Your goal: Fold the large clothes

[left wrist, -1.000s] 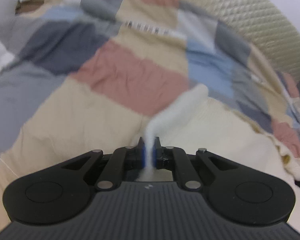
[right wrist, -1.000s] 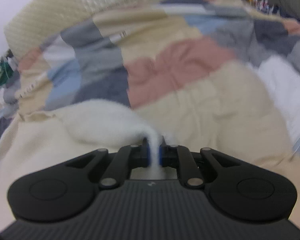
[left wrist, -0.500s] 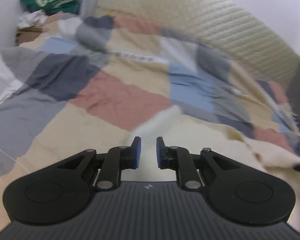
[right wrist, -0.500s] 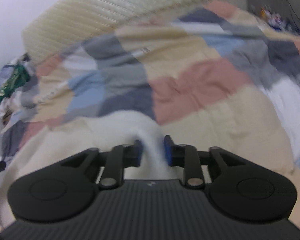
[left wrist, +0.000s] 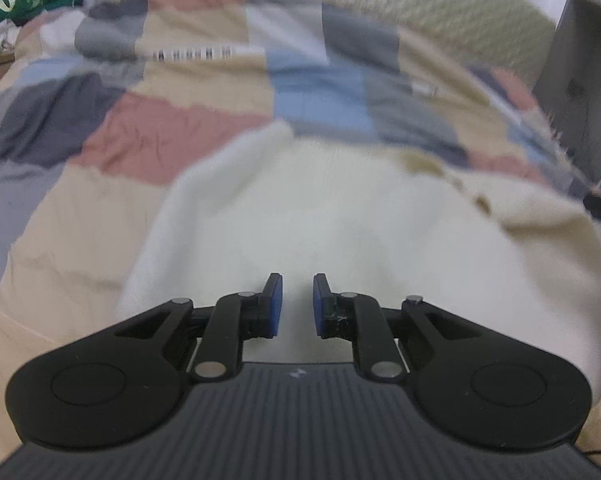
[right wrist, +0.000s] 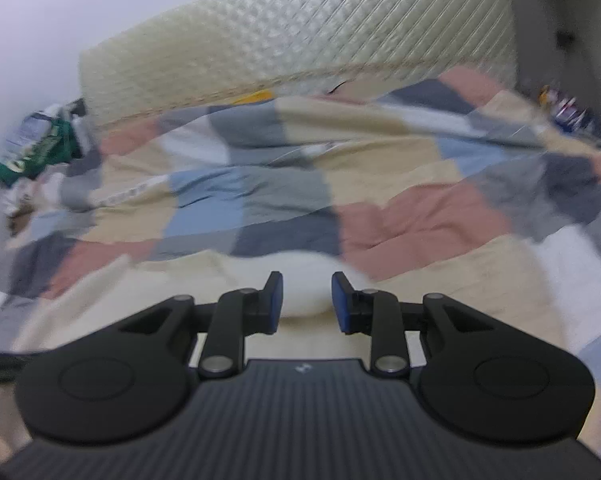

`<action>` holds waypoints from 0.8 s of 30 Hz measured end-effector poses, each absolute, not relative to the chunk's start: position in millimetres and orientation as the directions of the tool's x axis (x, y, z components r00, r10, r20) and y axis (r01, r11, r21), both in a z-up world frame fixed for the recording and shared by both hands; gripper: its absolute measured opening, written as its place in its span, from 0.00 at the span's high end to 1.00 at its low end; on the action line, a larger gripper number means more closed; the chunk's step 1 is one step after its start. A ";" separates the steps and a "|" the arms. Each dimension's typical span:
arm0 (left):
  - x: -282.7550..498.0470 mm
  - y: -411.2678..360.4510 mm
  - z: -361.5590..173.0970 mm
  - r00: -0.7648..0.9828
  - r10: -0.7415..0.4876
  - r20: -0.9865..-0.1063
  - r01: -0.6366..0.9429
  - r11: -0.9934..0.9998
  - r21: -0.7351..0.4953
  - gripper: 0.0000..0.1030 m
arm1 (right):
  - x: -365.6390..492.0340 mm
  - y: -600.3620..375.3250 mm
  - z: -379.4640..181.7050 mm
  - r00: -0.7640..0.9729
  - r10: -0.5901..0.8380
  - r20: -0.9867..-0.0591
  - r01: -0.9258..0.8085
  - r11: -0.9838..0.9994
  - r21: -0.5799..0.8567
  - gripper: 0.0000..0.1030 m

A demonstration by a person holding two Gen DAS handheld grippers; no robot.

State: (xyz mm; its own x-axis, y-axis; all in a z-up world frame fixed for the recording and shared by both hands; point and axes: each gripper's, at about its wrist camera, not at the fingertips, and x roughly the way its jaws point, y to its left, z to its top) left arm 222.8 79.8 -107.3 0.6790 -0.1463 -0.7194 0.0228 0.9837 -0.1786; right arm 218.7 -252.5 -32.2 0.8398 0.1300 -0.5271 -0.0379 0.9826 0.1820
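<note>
A cream-white knitted garment (left wrist: pixel 320 216) lies spread on a patchwork bedspread (left wrist: pixel 172 136). It fills the lower middle of the left wrist view, with buttons along its right edge. My left gripper (left wrist: pixel 297 284) is open and empty just above it. In the right wrist view only a rounded fold of the garment (right wrist: pixel 304 284) shows, lying between and beyond the open jaws. My right gripper (right wrist: pixel 306 284) is open and holds nothing.
A quilted cream headboard (right wrist: pixel 300 48) runs along the far side of the bed. A pile of green and white clothes (right wrist: pixel 32 152) lies at the far left corner. A grey cabinet (left wrist: pixel 580 72) stands to the right of the bed.
Both grippers were shut on the white garment a second ago. They have opened and let it go, and it now lies on the bed. Both grippers have drawn back.
</note>
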 end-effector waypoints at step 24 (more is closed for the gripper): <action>230.2 78.3 -123.8 0.677 -0.134 -0.724 0.024 0.987 -0.161 0.81 | 326.2 -279.9 -105.6 0.766 0.037 -0.642 0.134 0.967 0.215 0.80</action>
